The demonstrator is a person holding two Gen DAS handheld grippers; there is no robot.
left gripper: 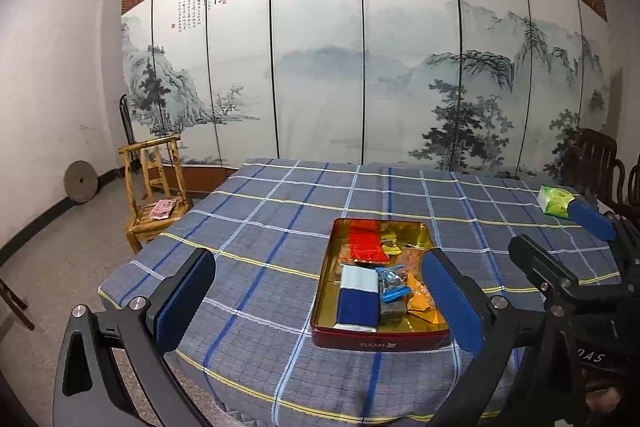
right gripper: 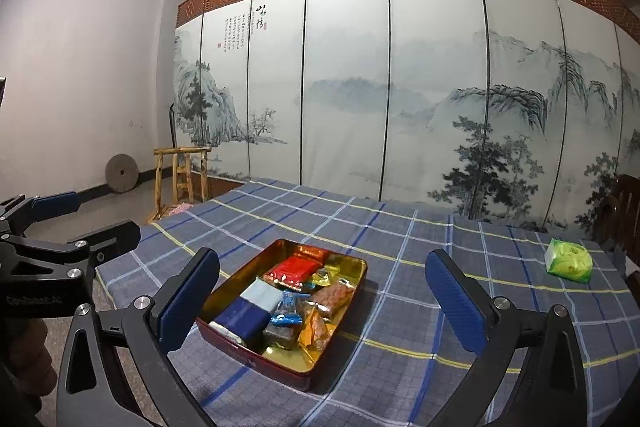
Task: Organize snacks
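Two claws are held wide open above the counter (left gripper: 280,227), nothing gripped between the blue pads of either. The left claw (left gripper: 320,303) is seen from its own camera framing the red tin (left gripper: 380,341), whose gold-lined inside is filled with snacks. A blue-and-white packet (left gripper: 358,297) is laid at the tin's near left, a red packet (left gripper: 366,241) at its far end, and small blue and orange wrapped sweets are bunched at the near right. From the right wrist view, the right claw (right gripper: 324,301) is spread just as wide, with the tin (right gripper: 256,355) lying toward 9 o'clock between the pads. A green packet (right gripper: 569,261) is left alone on the checked cloth at 2 o'clock, well apart from the tin. The left claw's black frame is glimpsed at 9 o'clock.
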